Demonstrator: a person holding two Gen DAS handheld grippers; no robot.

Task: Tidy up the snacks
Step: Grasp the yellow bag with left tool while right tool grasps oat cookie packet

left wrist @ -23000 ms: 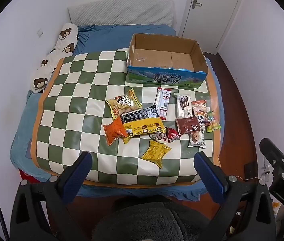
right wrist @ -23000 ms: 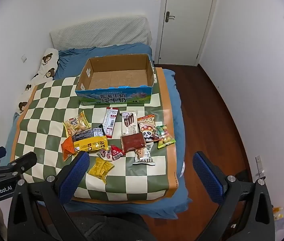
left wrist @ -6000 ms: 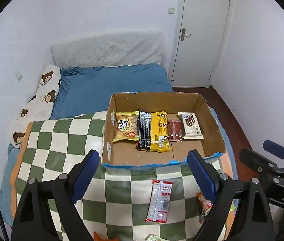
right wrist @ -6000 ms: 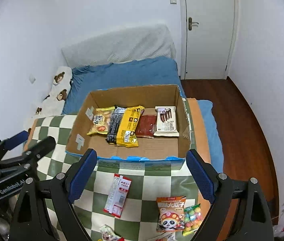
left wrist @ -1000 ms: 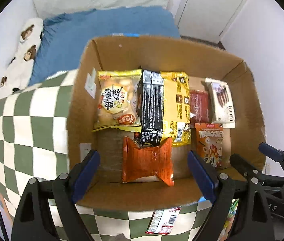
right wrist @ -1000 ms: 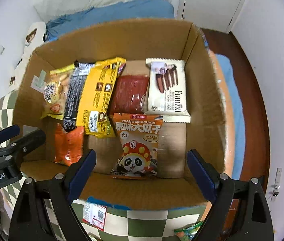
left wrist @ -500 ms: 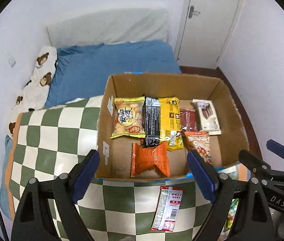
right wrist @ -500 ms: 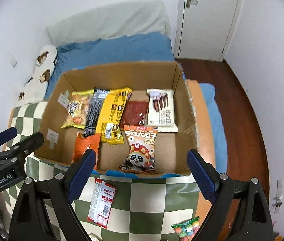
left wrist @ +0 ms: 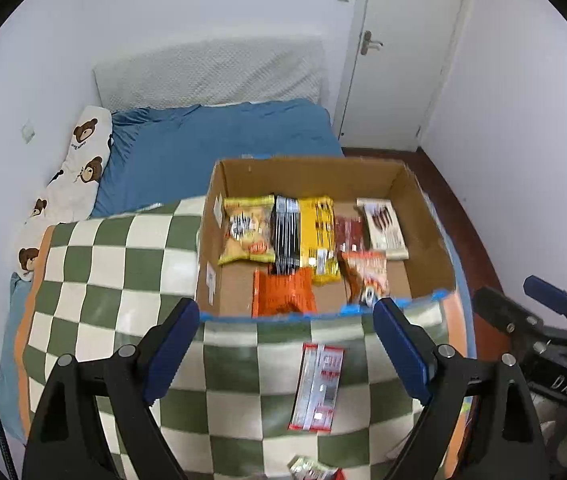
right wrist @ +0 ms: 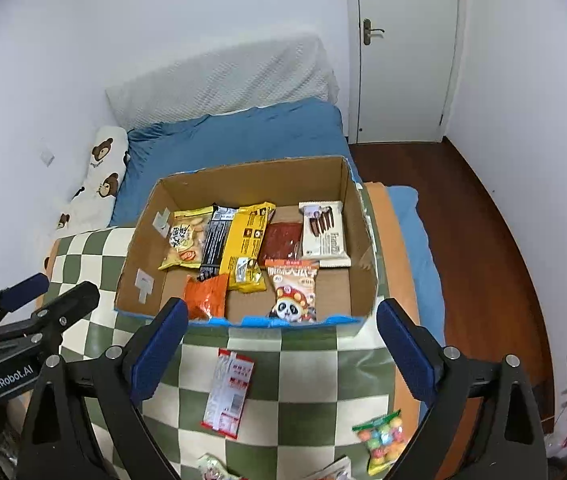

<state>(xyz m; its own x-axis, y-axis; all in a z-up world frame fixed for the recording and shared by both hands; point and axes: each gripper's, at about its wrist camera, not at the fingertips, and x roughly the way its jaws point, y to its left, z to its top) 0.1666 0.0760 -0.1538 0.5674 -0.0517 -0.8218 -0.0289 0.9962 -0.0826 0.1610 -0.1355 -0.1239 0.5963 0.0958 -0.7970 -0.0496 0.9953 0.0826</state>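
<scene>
An open cardboard box (left wrist: 209, 240) (right wrist: 355, 216) on the checkered blanket holds several snack packs, among them an orange pack (left wrist: 283, 294) (right wrist: 205, 294) and a panda pack (right wrist: 293, 290) (left wrist: 365, 276). A red-and-white stick pack (left wrist: 317, 386) (right wrist: 229, 392) lies on the blanket in front of the box. A green candy bag (right wrist: 379, 436) lies at the right front. My left gripper (left wrist: 287, 354) and my right gripper (right wrist: 277, 350) are both open and empty, held above the blanket before the box's front wall.
The checkered blanket (left wrist: 115, 264) (right wrist: 307, 376) covers a blue bed (left wrist: 211, 136). A bear-print pillow (left wrist: 79, 164) lies at the left. A white door (right wrist: 403, 48) and wooden floor (right wrist: 479, 216) are at the right. More small packs (left wrist: 311, 468) (right wrist: 213, 468) lie at the blanket's near edge.
Both grippers have drawn back and up from the box. The orange pack and the panda pack now lie in the box's front row.
</scene>
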